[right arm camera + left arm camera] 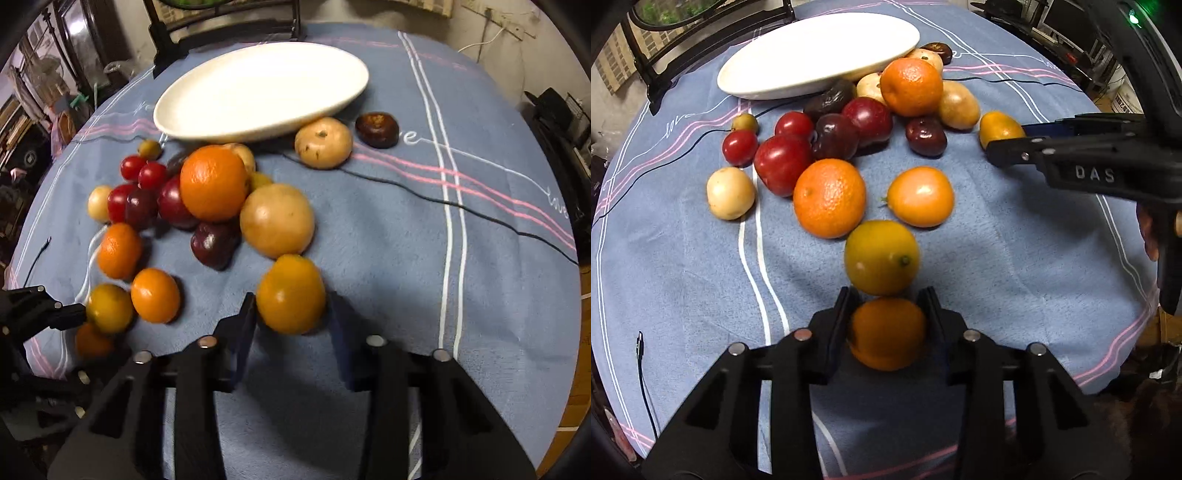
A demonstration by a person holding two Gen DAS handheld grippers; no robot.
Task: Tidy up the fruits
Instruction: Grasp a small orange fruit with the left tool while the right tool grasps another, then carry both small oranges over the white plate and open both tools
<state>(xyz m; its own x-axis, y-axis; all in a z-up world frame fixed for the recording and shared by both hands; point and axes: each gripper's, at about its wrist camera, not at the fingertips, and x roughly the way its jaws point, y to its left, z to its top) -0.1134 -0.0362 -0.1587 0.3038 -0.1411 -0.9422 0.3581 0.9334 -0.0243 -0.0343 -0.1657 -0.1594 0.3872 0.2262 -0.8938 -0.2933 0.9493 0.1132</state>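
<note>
Presently, on the blue tablecloth (683, 258), one white plate (820, 55) is seen at the far side, bare of fruit. Counted left to right in the left wrist view: two pale round fruits at the left edge, two cherry tomatoes (740, 147), two red apples (783, 164), two large oranges (829, 197). The left gripper (886, 295) is closed on a small orange fruit (887, 334), with a yellow-green citrus (881, 257) touching it just ahead. The right gripper (291, 299) is held wide around an orange-yellow fruit (290, 293); contact cannot be told.
</note>
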